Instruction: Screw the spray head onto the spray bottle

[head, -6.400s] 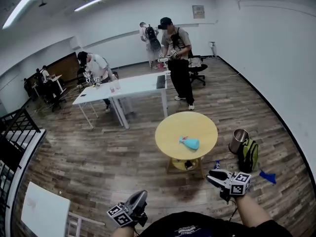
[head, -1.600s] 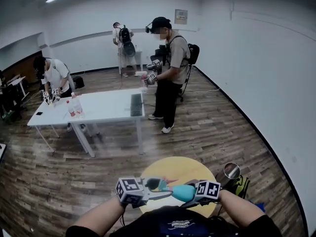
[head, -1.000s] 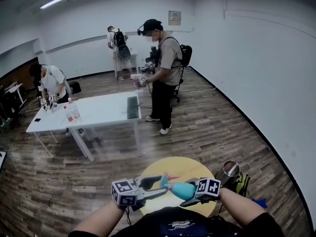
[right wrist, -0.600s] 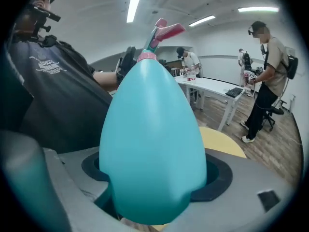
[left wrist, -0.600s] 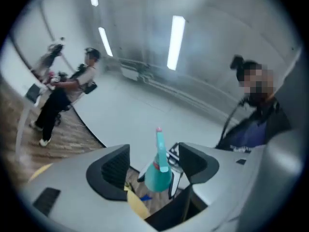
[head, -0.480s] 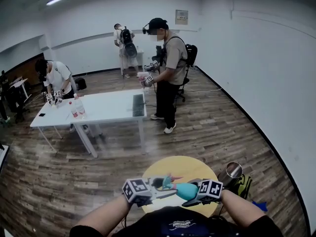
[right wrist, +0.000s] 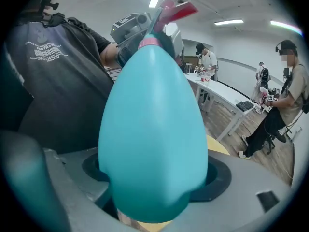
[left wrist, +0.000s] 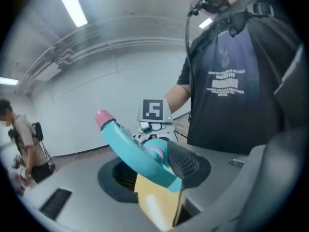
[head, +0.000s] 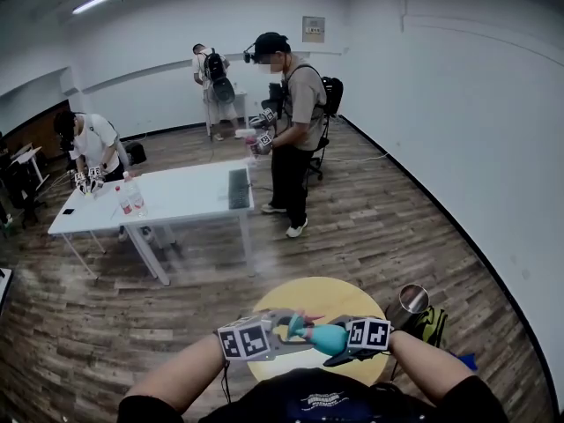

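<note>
Low centre of head view, above round yellow table [head: 328,292]: smooth teal egg-shaped bottle [head: 329,339] clamped in right gripper [head: 345,348]. Metal bin [head: 411,300] at lower right, apart from both. Left gripper [head: 285,333], wider a second ago, just closing onto teal plastic spray head [left wrist: 131,145], ribbed pad against pink collar.

Bare white-walled lab room — wood floor [head: 379,227], long white table [head: 176,196], other people [head: 286,130] with headsets.
</note>
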Tool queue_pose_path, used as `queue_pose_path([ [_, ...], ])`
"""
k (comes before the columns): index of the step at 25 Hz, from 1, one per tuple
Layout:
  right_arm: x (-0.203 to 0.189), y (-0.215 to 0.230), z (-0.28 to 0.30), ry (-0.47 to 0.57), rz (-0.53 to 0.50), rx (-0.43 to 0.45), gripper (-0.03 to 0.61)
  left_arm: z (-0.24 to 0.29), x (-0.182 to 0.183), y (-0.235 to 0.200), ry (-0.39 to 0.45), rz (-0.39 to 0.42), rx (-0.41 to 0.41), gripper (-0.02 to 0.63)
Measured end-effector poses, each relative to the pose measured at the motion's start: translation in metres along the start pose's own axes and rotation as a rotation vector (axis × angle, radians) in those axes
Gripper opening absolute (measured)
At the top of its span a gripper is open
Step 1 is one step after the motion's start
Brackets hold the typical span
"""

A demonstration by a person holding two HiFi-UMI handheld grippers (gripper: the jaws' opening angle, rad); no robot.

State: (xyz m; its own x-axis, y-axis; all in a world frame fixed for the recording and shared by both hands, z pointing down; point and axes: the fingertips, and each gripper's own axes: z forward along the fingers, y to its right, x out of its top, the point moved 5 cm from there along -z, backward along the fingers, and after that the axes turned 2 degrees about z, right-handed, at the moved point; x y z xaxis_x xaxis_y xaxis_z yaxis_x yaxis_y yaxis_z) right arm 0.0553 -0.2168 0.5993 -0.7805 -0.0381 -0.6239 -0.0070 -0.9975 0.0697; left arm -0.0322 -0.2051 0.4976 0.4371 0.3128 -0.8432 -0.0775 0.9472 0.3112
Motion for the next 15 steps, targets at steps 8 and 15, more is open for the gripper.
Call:
queue_pose_path([
  [8, -0.028, 0.024, -0.015, 0.118, 0.194, -0.069, 0.448, -0.086, -0.072, -0.028, 0.675, -0.892, 0.407, 0.285],
  [15, -0.036, 0.03, -0.015, 0.133, 0.245, -0.089, 0.448, -0.109, -0.093, -0.026, 0.727, -0.987, 0.426, 0.299],
])
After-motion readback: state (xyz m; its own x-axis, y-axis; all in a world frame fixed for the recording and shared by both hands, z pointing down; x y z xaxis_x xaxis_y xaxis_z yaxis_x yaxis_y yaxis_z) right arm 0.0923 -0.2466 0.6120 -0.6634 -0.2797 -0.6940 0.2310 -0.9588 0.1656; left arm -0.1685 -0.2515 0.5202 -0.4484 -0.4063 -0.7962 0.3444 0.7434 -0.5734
